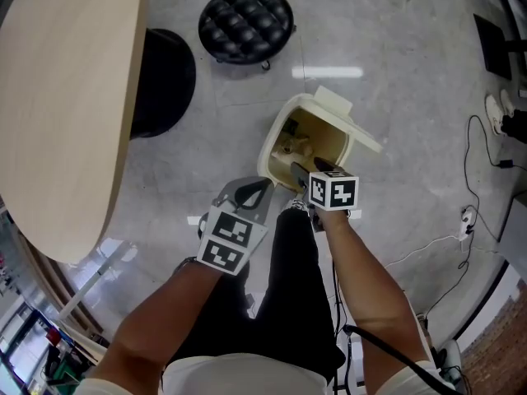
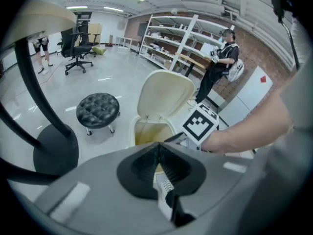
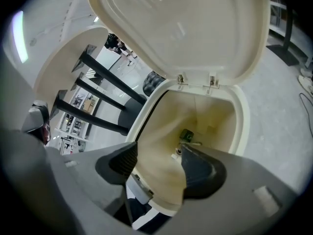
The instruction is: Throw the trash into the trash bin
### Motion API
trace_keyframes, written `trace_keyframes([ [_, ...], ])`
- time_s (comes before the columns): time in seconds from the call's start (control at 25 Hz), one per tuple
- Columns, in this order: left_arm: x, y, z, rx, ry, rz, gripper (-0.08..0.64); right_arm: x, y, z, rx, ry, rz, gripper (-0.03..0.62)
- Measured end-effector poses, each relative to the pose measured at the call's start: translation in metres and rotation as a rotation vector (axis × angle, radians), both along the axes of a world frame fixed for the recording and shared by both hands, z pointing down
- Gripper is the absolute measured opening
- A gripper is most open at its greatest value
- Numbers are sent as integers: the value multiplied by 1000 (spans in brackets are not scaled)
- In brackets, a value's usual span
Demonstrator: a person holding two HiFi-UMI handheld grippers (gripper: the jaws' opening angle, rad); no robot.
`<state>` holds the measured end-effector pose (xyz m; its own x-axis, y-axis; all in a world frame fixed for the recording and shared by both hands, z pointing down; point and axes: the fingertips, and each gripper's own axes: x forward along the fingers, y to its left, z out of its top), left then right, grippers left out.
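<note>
The cream trash bin (image 1: 274,148) stands on the floor with its lid (image 1: 344,112) tipped back. Small scraps of trash (image 3: 186,135) lie at its bottom, also visible as a brownish bit of trash (image 1: 292,146) in the head view. My right gripper (image 1: 309,171) hangs over the bin's near rim, open, with nothing between its jaws; through the right gripper (image 3: 159,160) I look down into the bin (image 3: 215,116) under its lid (image 3: 181,28). My left gripper (image 1: 251,189) is shut and empty, just left of the bin. In its own view the left gripper (image 2: 157,163) points at the bin (image 2: 146,129).
A black tufted stool (image 1: 245,23) stands beyond the bin. A round wooden table (image 1: 66,97) on a black base (image 1: 169,81) fills the left. Cables (image 1: 473,212) trail on the floor at right. A person (image 2: 220,62) stands by shelves (image 2: 181,33) farther off.
</note>
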<state>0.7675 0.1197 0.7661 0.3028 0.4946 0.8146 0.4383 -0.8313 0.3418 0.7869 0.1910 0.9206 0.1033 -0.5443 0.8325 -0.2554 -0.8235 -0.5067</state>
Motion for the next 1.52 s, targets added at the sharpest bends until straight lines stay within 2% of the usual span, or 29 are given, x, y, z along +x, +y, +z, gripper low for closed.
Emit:
trace_keyframes([
  [0.24,2,1,-10,-9,23,7,6,-5,-3,-19,-1,35,-27,268],
  [0.36,1,1,-15,-12,30,14,6,-6,2,-30,-48,73,-47,145],
  [0.4,0,0,-16,-17,29,9,6,-6,4,-35,-61,92,-51,62],
  [0.44,-1,-1,-19,-25,27,0,6,-5,5,-41,-64,109,-51,14],
  [0.48,-1,-1,-21,-33,25,-11,6,-5,4,-48,-57,122,-50,3],
  [0.64,-2,-3,-35,-52,44,-9,6,0,-4,-88,25,186,-33,2],
  [0.84,6,-5,-69,-64,142,15,6,4,-9,-150,139,255,49,2],
  [1.04,1,-13,-114,-78,194,31,6,-4,-10,-233,203,313,100,2],
  [1.28,0,-24,-172,-164,236,45,6,-13,-23,-324,292,402,145,2],
  [1.4,-1,-19,-215,-215,286,77,6,-24,-29,-374,348,460,166,2],
  [1.52,5,-20,-262,-249,376,135,6,-25,-38,-423,382,552,183,2],
])
